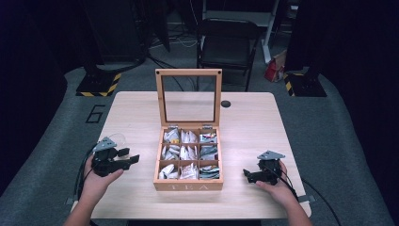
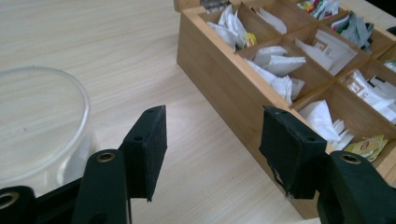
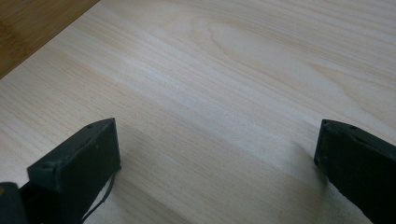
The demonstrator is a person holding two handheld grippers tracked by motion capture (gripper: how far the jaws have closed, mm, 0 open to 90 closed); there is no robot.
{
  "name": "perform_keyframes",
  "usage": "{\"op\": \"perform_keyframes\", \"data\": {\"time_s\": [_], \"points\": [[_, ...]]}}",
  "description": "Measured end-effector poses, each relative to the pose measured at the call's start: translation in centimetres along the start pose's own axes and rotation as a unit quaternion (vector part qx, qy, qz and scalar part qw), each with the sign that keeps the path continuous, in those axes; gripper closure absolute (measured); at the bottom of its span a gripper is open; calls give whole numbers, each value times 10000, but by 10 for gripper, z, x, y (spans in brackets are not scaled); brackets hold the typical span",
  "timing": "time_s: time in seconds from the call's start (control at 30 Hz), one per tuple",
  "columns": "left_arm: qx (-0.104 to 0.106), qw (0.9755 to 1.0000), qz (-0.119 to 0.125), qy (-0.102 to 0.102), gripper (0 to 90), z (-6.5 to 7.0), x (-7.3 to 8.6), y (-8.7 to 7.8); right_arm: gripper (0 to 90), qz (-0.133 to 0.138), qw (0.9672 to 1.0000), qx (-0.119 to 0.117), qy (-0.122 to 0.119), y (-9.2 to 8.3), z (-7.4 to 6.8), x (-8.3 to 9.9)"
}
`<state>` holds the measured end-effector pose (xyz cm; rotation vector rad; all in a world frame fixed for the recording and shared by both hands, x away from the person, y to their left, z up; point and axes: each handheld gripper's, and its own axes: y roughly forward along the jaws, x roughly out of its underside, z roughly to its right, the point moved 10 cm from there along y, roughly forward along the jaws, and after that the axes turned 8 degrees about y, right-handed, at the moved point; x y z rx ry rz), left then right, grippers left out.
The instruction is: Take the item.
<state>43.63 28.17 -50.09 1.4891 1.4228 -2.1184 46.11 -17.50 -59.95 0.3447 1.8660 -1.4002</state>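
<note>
Dim room, wooden table (image 1: 244,122), open tea box (image 1: 188,184), glass (image 2: 42,121) cropped, possibly empty, both tools (image 1: 133,159) (image 1: 245,174) gaping, unloaded.

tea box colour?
Light brown wood tea box, clearest in the left gripper view.

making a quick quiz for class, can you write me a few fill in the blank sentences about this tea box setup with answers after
1. The wooden tea box has its glass lid standing ____.
2. The box is divided into ____ compartments.
3. The word on the front wall of the box is ____.
4. The clear glass cup stands beside the ____ gripper, not the right gripper.

Missing words: open; nine; TEA; left
</note>
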Motion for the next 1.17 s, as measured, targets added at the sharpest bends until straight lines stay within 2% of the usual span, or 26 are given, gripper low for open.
{"op": "perform_keyframes", "data": {"time_s": [0.2,0.33,0.47,0.63,0.77,0.9,1.0,1.17], "points": [[82,10000,-31,-32,409,6,10,8,0,0,10000,-4,5,0,0,0],[49,10000,-78,-1,409,7,15,10,0,-1,10000,-4,6,0,0,0],[50,10000,-3,-66,409,7,19,11,0,-2,10000,-4,7,0,0,0],[128,9998,-131,-32,409,9,29,16,0,-2,10000,-4,5,0,0,0],[132,9993,-327,136,409,10,37,20,0,0,10000,-5,5,0,0,0],[175,9993,-311,54,409,11,39,23,0,0,10000,-4,5,0,0,0],[238,9989,-382,116,409,12,42,25,0,0,10000,-5,4,0,0,0],[283,9991,-304,79,409,13,40,26,0,-1,10000,-5,5,0,0,0]]}}
